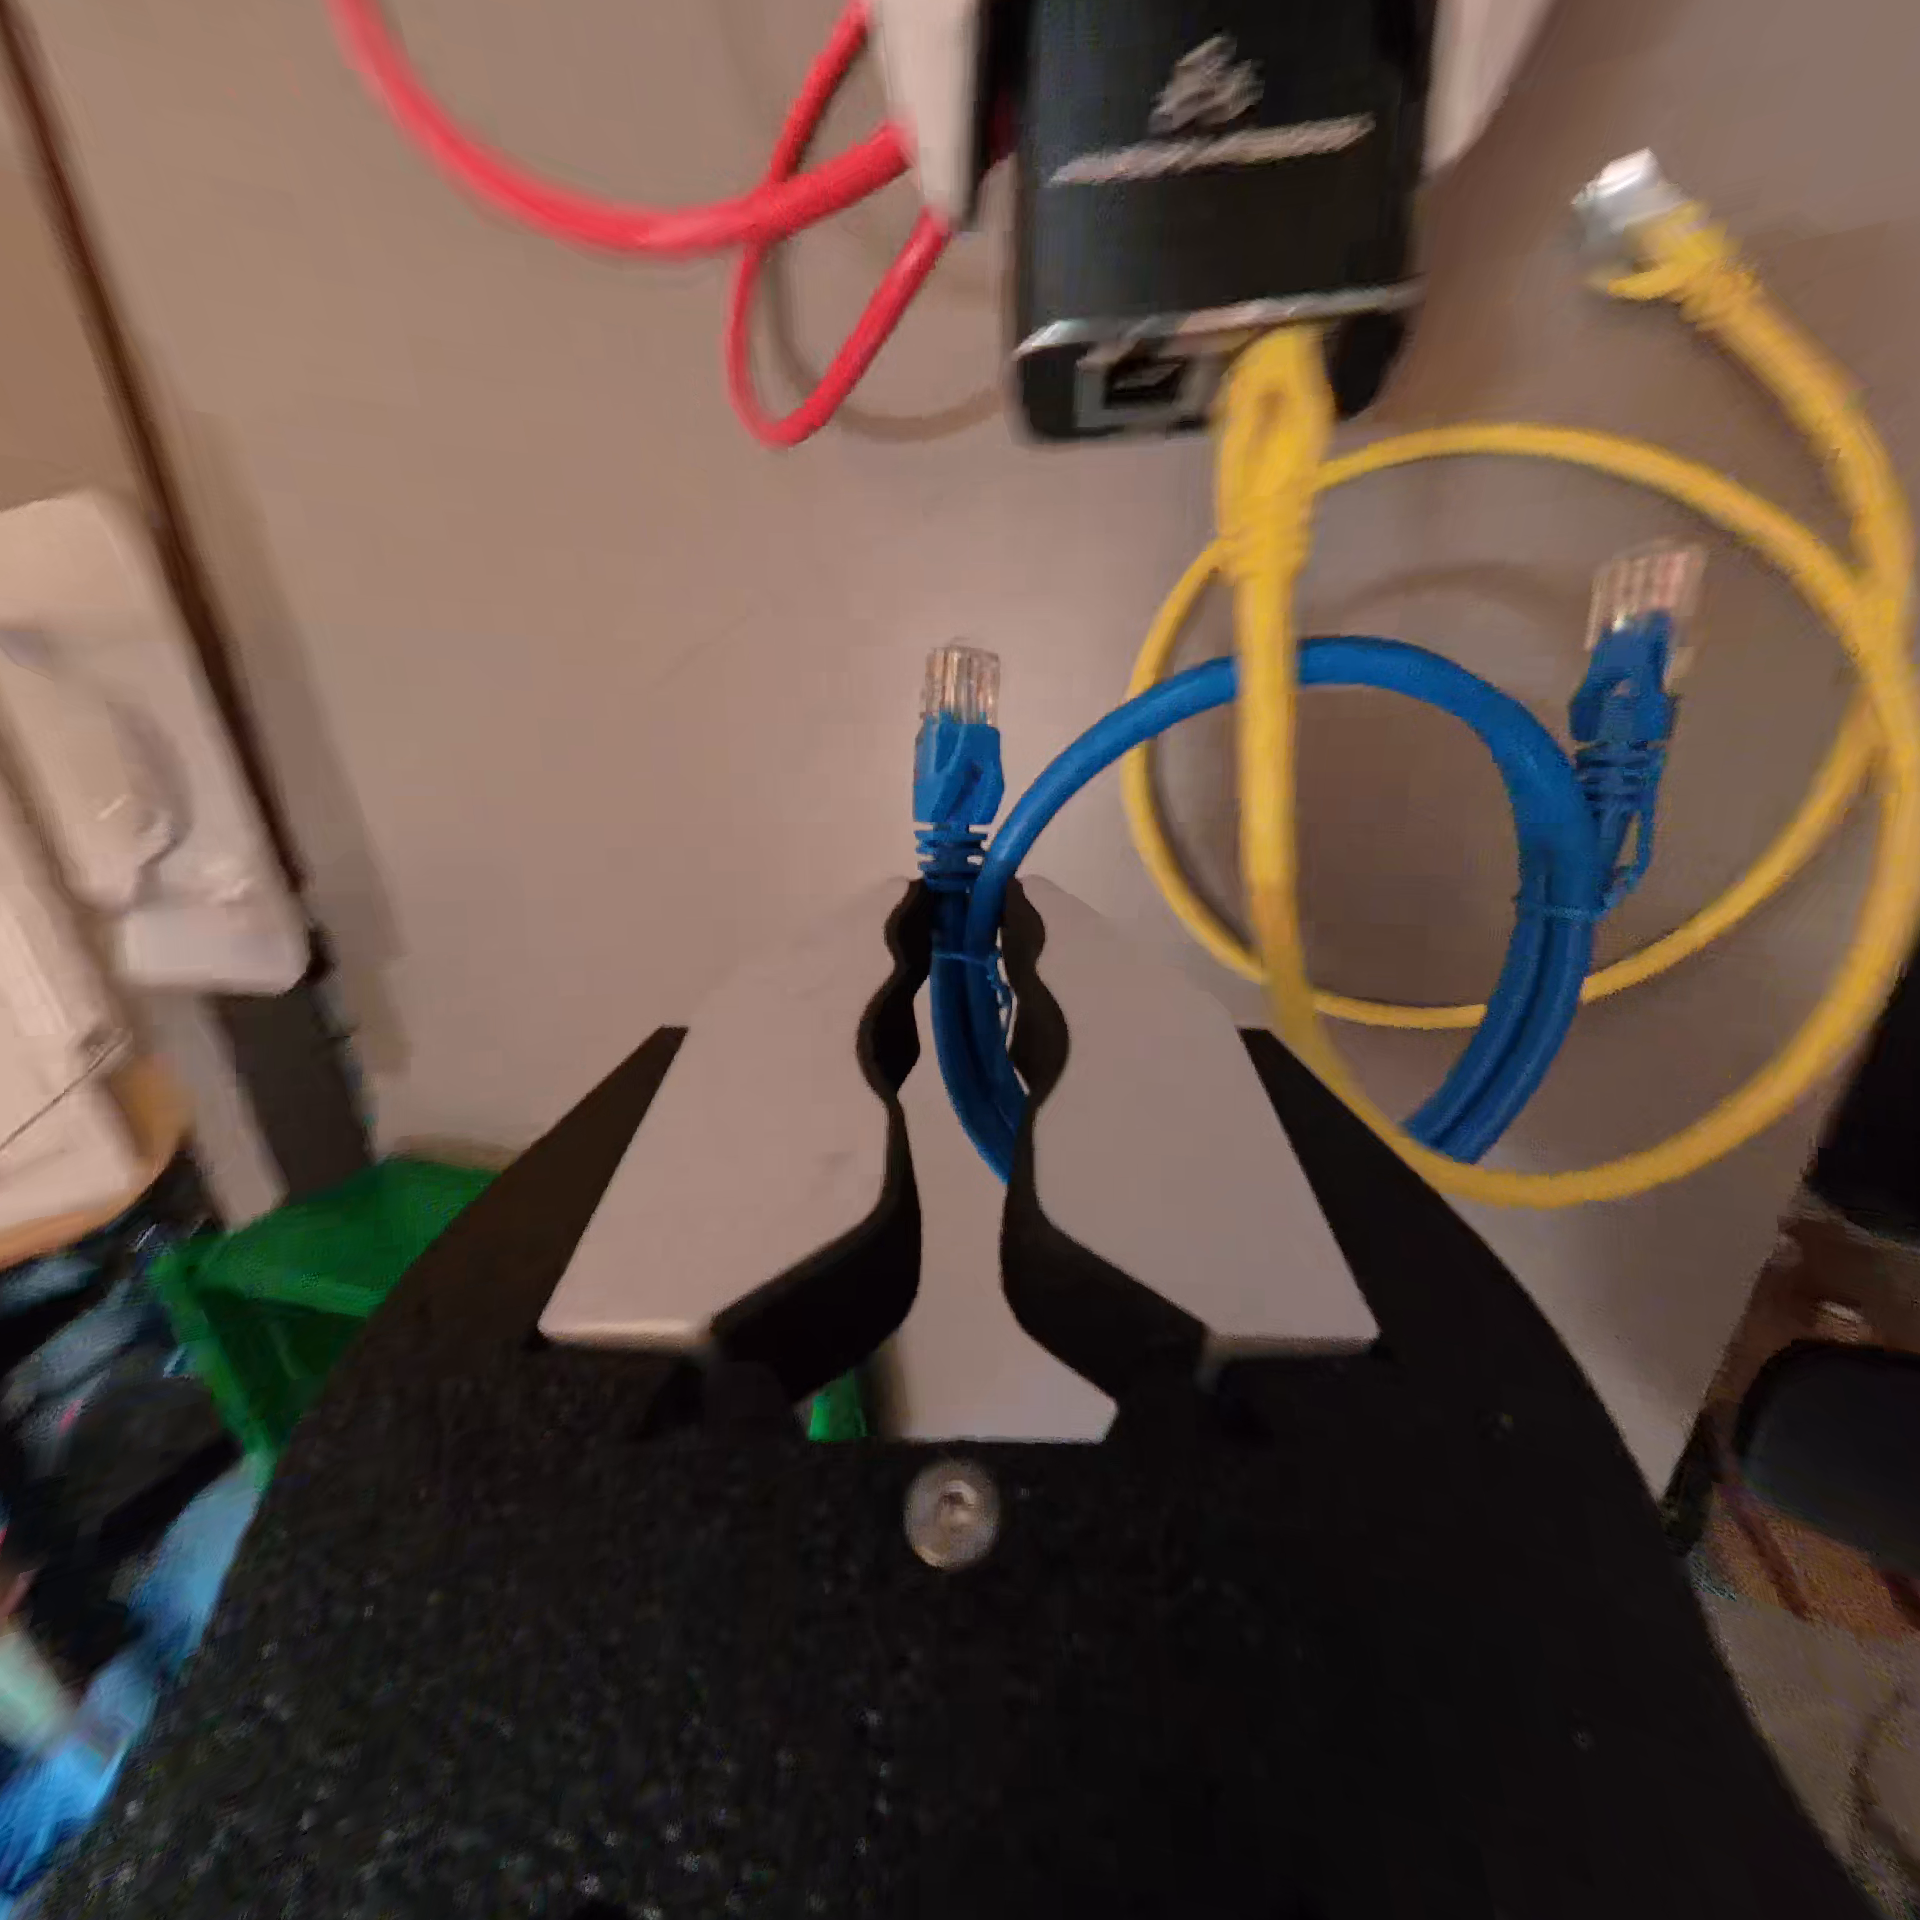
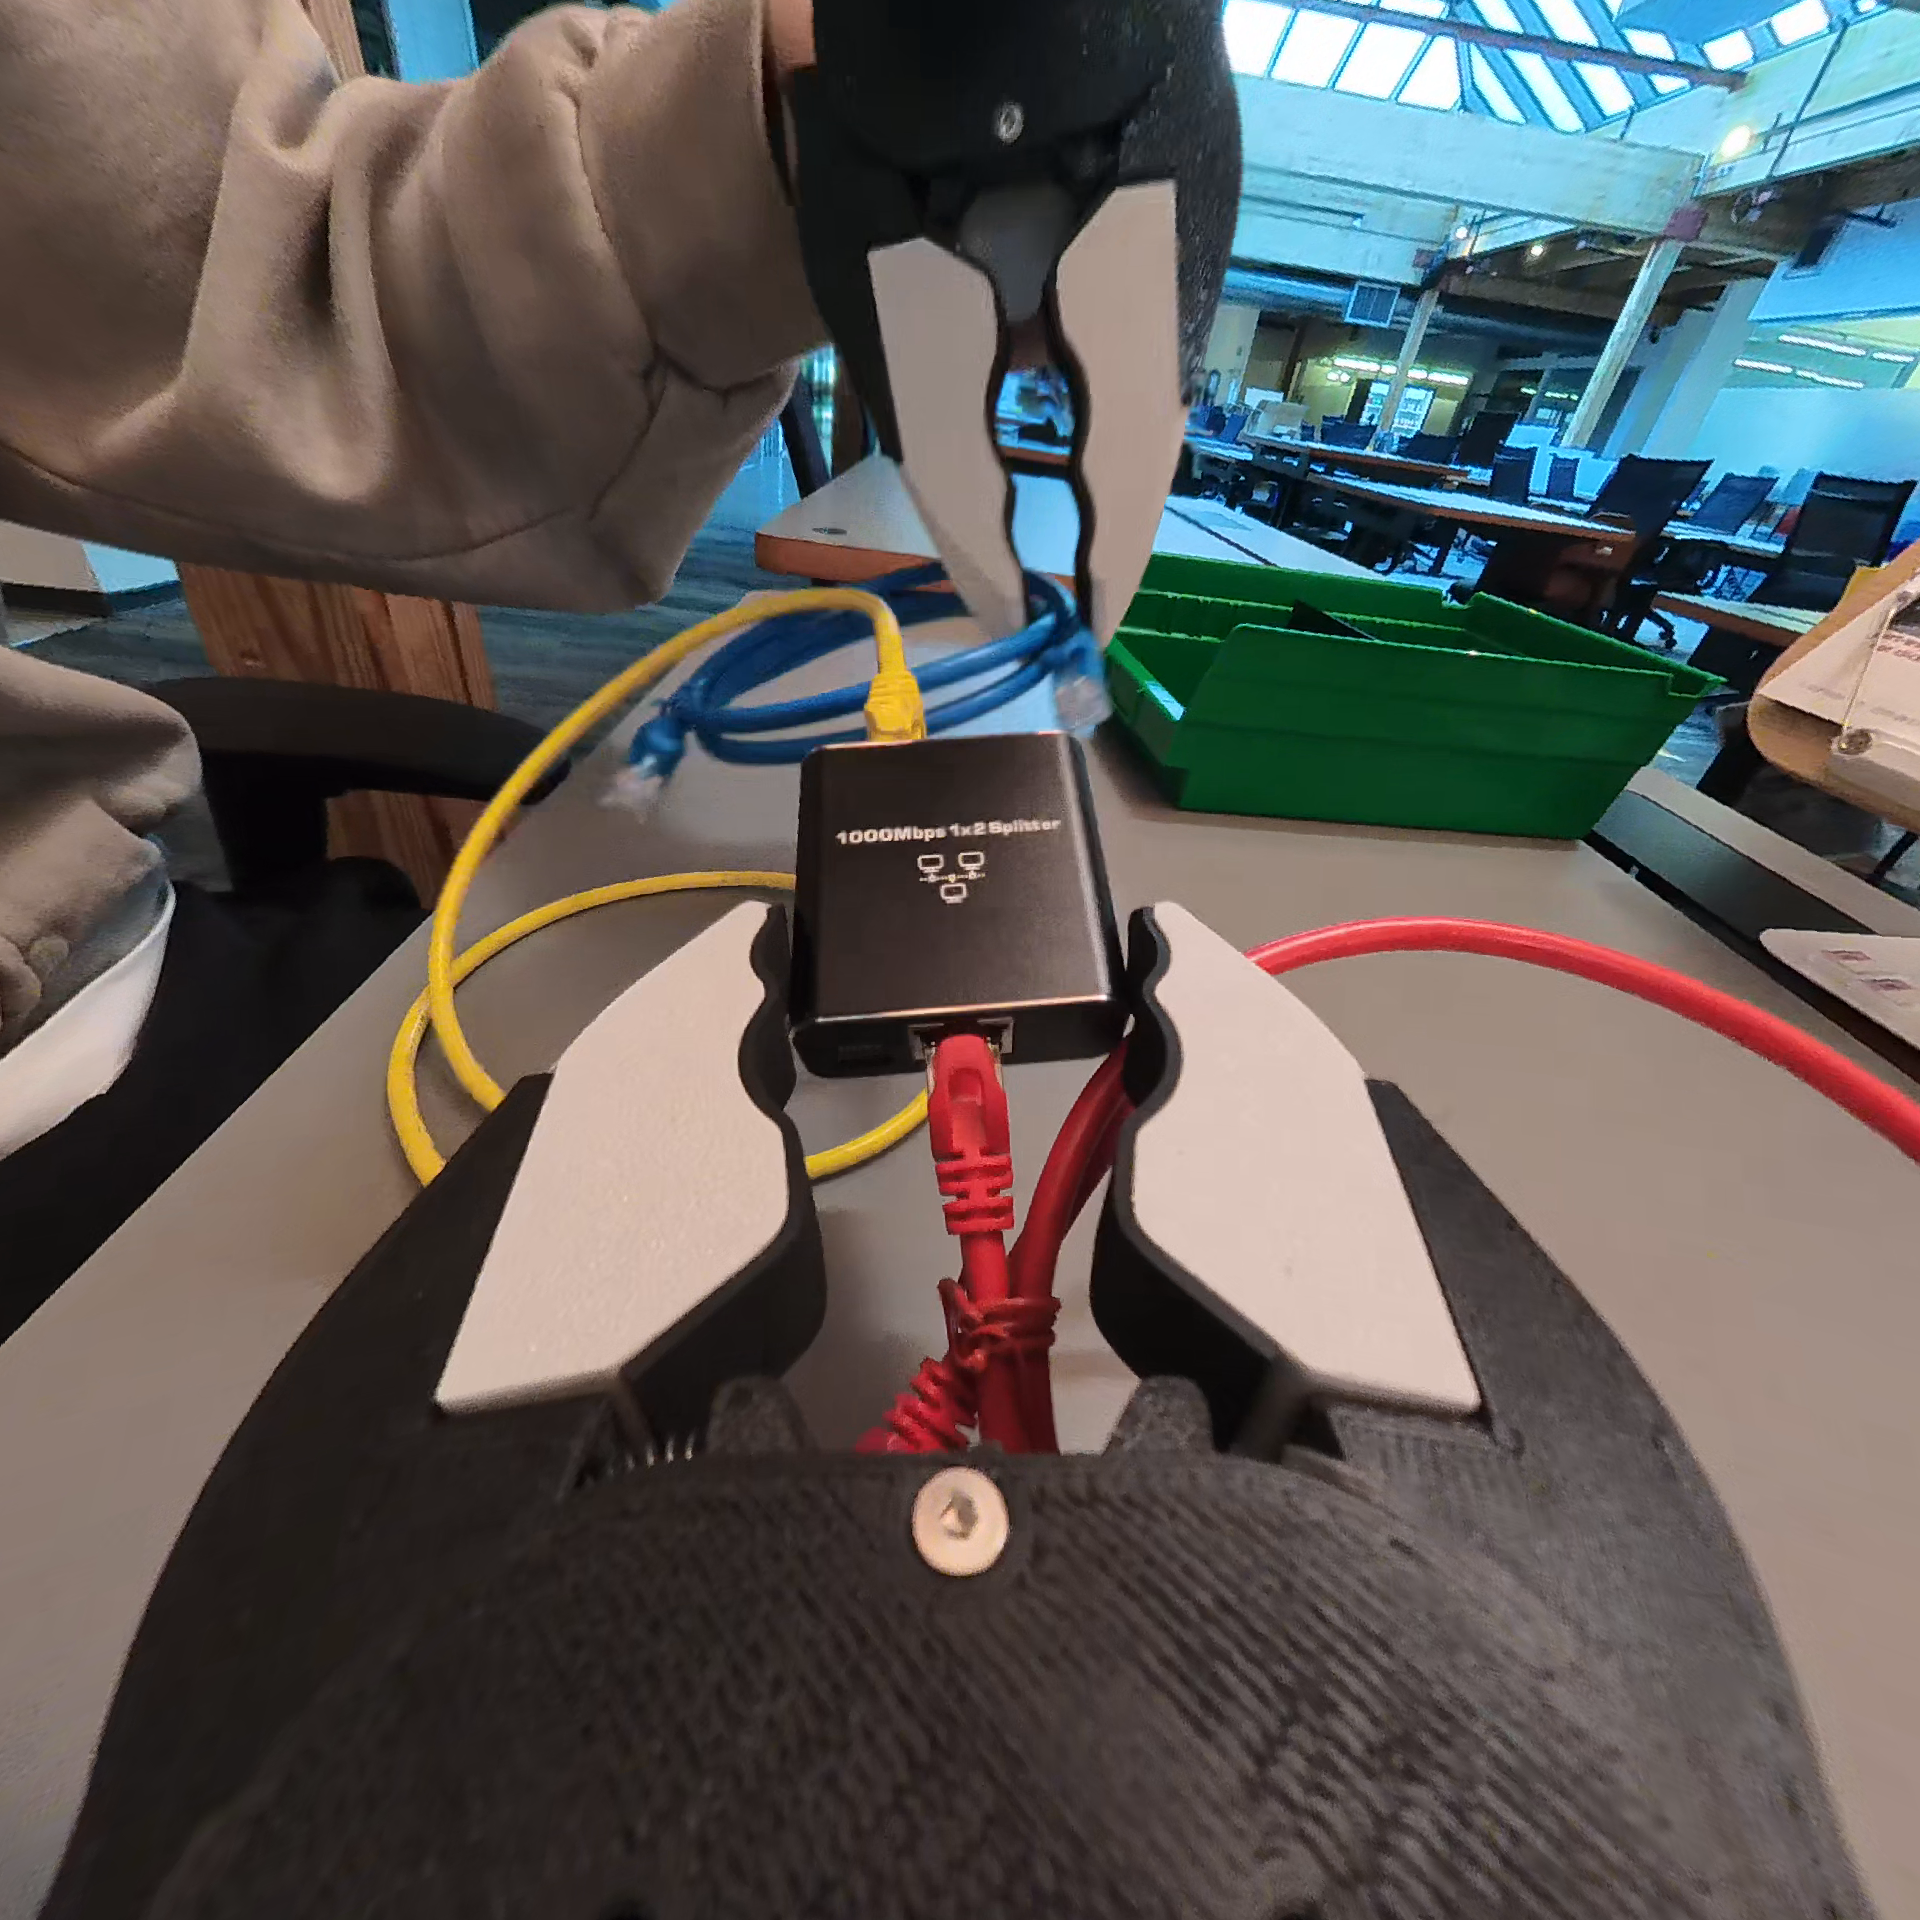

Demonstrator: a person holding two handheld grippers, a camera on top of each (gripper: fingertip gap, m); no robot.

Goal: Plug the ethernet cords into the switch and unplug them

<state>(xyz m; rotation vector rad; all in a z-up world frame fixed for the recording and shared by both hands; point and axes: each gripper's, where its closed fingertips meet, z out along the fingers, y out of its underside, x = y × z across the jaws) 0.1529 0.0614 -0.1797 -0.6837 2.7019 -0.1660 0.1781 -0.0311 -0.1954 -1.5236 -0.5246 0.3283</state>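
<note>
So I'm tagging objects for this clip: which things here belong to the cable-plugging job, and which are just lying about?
Part of the job:
- black switch, held by the right tool
- blue cord, gripped by the left tool
- yellow cord, plugged in
- red cord, plugged in

Lying about:
- green bin
- papers at the table's far right

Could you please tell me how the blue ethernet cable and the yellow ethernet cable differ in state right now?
The blue ethernet cable has both clear plugs free, while the yellow ethernet cable has one end plugged into the black metal switch box. The left gripper pinches the blue cable behind one plug; nothing holds the yellow. Both are coiled and tied.
</note>
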